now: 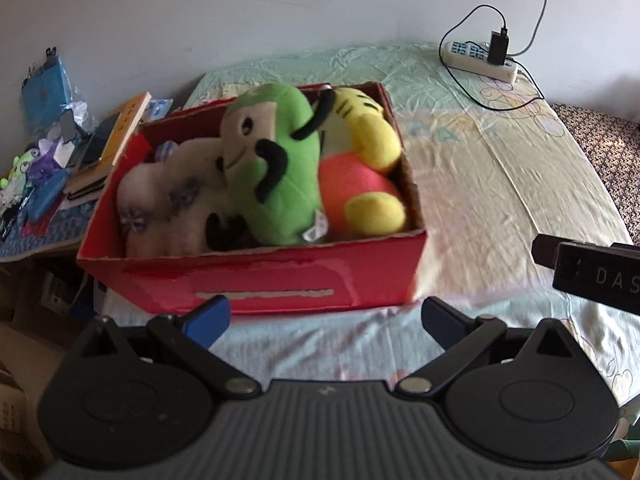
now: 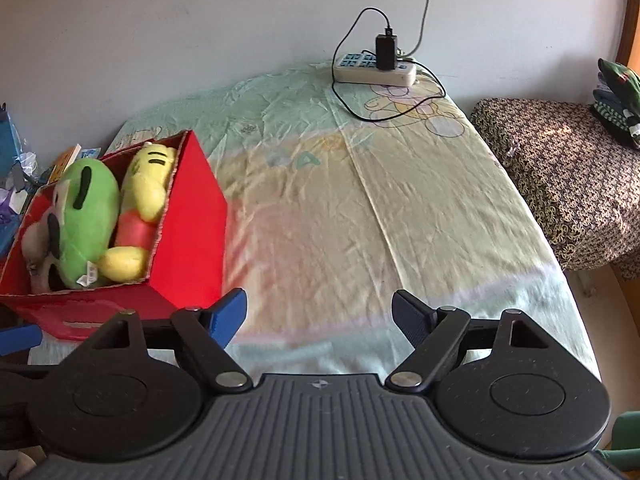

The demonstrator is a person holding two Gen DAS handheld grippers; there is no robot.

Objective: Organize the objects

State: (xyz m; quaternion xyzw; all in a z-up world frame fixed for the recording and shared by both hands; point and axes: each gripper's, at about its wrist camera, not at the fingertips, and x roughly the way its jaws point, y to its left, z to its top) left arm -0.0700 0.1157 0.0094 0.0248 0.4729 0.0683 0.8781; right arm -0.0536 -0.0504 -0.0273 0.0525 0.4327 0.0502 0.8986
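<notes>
Red box (image 1: pixel 256 280), green plush (image 1: pixel 276 160), yellow plush (image 1: pixel 372 136) (orange belly), pale pastel cartoon-print sheet (image 2: pixel 360 200), blue-tipped fingers (image 1: pixel 208 318).

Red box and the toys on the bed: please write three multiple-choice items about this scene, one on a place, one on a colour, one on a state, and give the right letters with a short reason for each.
1. Where does the power strip lie?
A. inside the red box
B. on the bed sheet by the wall
C. on the patterned seat

2. What colour is the plush toy between the white toy and the yellow toy?
A. green
B. blue
C. black

3. How do the two grippers stand?
A. both open and empty
B. both shut on a toy
C. left shut, right open

Answers:
1. B: the power strip rests on the bed sheet at the far edge, away from the red box.
2. A: the green plush toy lies between the white toy and the yellow toy.
3. A: the left gripper and right gripper both show spread fingers with nothing between them.
</notes>
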